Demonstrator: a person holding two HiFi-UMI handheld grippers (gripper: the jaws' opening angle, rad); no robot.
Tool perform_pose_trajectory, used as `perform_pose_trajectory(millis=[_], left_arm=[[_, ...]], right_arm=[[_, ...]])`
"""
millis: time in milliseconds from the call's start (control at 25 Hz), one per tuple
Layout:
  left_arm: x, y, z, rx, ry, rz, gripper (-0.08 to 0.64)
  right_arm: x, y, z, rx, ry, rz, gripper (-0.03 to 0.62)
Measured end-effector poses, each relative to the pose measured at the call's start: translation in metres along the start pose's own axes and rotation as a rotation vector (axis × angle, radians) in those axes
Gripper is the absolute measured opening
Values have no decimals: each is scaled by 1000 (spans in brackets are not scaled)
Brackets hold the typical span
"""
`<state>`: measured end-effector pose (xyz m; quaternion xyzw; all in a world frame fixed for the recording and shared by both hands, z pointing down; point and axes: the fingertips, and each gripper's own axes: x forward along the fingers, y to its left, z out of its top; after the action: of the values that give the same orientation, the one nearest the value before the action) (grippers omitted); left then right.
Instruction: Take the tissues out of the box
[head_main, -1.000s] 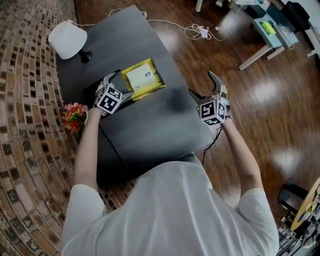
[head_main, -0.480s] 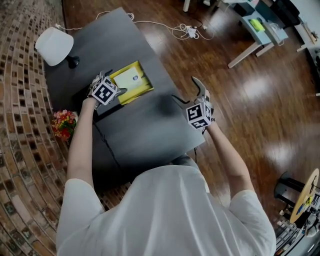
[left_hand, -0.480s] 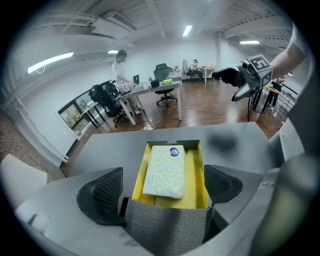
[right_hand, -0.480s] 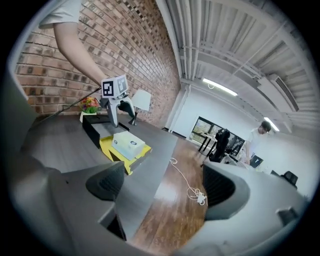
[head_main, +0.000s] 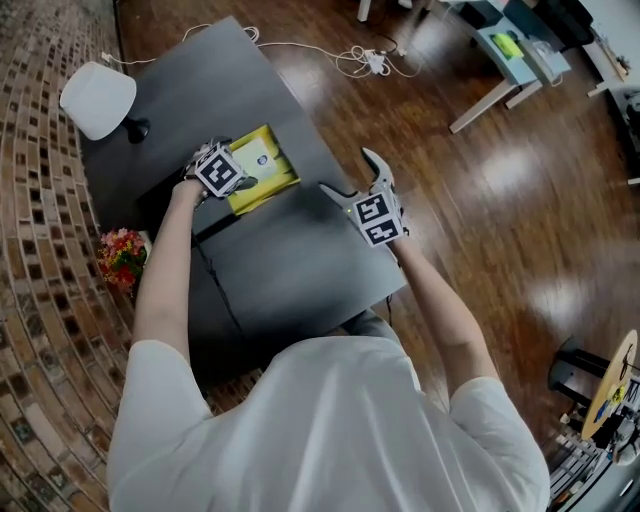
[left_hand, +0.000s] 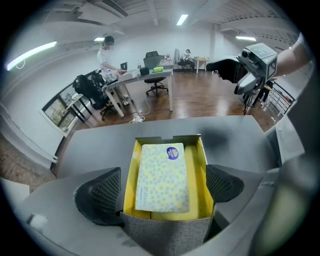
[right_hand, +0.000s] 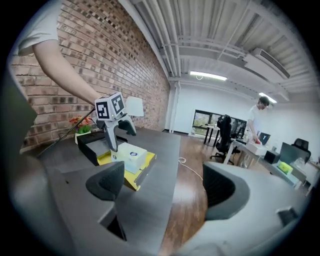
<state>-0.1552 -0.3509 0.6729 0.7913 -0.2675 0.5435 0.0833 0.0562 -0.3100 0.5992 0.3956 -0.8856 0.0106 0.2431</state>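
An open box (head_main: 262, 172), grey outside and yellow inside (left_hand: 202, 172), lies on the dark table (head_main: 290, 260). A pale dotted tissue pack (left_hand: 163, 176) with a blue round sticker lies in it, also visible in the right gripper view as the tissue pack (right_hand: 131, 154). My left gripper (left_hand: 162, 189) straddles the near end of the box. Its jaws are opening, with the box between them and a gap at the right pad (left_hand: 223, 183). My right gripper (head_main: 352, 172) hovers open over the table's right part, nothing between its fingers (right_hand: 106, 183).
A white lamp (head_main: 97, 99) stands at the table's far left corner. A black tray (right_hand: 89, 143) lies beside the box. Flowers (head_main: 121, 254) sit at the left edge by the brick wall. A white cable (head_main: 365, 62) lies on the wood floor beyond the table.
My left gripper has moved forward so that its jaws stand on either side of the box. My right gripper has moved left, in over the table toward the box.
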Motion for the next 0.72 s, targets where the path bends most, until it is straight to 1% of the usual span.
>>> perform_pose_trajectory(millis=[160, 280, 440, 560, 640, 720], left_arm=[[16, -6, -2, 41, 63, -29, 562], [28, -10, 0, 43, 80, -56, 588], [43, -15, 3, 50, 85, -86, 589], [49, -12, 5, 56, 102, -70, 589], [53, -11, 6, 51, 104, -63, 588], [59, -12, 8, 65, 102, -60, 588]], right_arm=[[9, -5, 6, 68, -8, 6, 486], [11, -11, 18, 136, -68, 10, 486], [5, -14, 38, 210, -160, 21, 486], [-1, -15, 48, 238, -213, 29, 486], [-4, -15, 51, 252, -230, 35, 486], [-8, -14, 57, 257, -249, 41, 486]])
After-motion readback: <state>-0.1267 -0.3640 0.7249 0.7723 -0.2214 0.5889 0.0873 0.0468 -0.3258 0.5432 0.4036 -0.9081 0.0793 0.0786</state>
